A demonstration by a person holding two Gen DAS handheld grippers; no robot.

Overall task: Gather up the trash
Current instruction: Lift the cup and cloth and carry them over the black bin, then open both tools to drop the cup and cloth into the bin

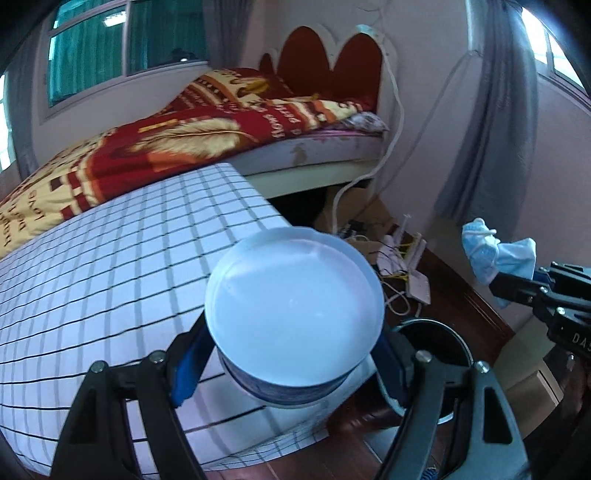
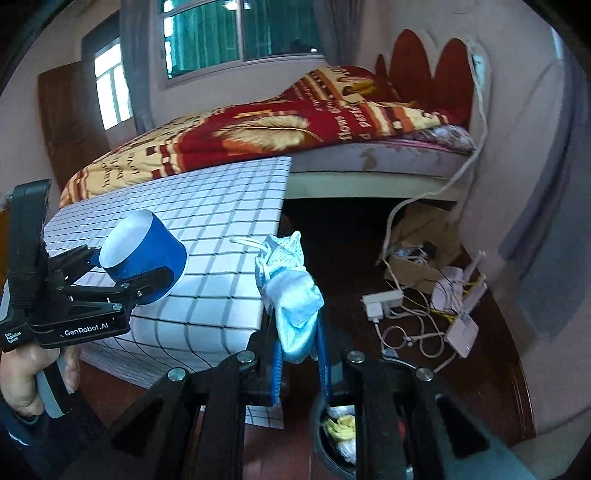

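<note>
While left claw (image 1: 295, 362) grips blue paper cup (image 1: 295, 314), right claw (image 2: 299, 354) pinches crumpled pale-blue mask (image 2: 291, 291).

A bed (image 2: 332, 122) with a red-and-yellow patterned blanket (image 1: 147, 147) stands against pinkish walls (image 2: 517, 110), its red scalloped headboard (image 1: 332, 62) in the corner. Daylight enters through windows (image 2: 221, 33) with green curtains. Cables and a router (image 2: 461, 332) lie on the dark wooden floor (image 2: 480, 369).
</note>
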